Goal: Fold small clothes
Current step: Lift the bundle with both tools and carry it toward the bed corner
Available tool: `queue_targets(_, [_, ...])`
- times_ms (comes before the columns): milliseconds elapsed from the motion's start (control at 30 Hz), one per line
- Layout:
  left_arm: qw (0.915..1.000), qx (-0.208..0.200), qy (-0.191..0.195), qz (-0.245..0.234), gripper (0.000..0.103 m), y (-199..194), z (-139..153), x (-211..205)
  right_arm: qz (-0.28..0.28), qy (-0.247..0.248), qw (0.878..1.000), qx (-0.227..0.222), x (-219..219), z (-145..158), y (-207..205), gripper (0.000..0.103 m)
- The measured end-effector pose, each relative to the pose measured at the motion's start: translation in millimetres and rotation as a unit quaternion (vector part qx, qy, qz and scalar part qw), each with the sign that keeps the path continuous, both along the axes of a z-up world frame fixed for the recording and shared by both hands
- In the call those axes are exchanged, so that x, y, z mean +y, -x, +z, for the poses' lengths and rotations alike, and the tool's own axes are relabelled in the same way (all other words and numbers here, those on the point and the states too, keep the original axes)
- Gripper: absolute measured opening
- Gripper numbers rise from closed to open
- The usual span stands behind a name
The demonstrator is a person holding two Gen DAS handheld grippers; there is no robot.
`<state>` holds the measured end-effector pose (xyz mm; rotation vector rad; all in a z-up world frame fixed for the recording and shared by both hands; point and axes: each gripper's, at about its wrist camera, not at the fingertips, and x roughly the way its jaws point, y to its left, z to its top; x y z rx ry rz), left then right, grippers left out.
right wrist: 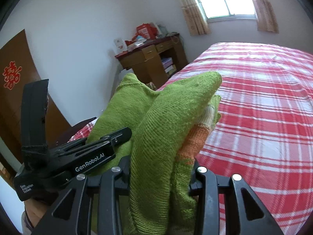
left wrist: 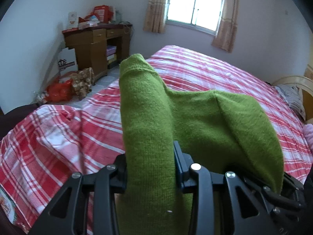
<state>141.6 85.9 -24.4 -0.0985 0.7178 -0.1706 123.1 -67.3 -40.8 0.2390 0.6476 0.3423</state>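
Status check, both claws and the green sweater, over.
Left claw shut on green sweater. Right claw shut on it too. Sweater lifted above plaid bed. Nothing in the way.

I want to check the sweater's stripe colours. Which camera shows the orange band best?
The right wrist view: the green sweater's orange band shows beside the right gripper. The left wrist view shows only plain green knit.
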Motion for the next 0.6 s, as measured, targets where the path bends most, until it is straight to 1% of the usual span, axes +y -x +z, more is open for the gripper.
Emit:
queue_targets(200, [0.9995,-0.005,-0.002,0.032,0.038,-10.7,0.0,33.4,0.030,-0.007,1.000,-0.004,29.6,1.3,-25.7,0.039])
queue_targets(367, [0.9984,-0.013,-0.010,0.054,0.038,-26.5,1.0,55.9,0.055,-0.007,0.998,-0.020,54.8,0.3,-50.6,0.039])
queue_targets(433, [0.9980,-0.016,-0.016,0.059,0.038,-36.0,-0.3,58.9,0.059,-0.008,0.998,-0.025,61.2,-1.6,-58.6,0.039])
queue_targets(533, [0.9970,-0.022,-0.032,0.067,0.038,-55.5,-4.2,61.6,0.060,-0.006,0.998,-0.035,70.0,-9.2,-80.9,0.039])
queue_targets(600, [0.9954,-0.031,-0.052,0.074,0.038,-70.1,-10.5,59.6,0.061,-0.003,0.997,-0.040,75.1,-17.2,-96.8,0.039])
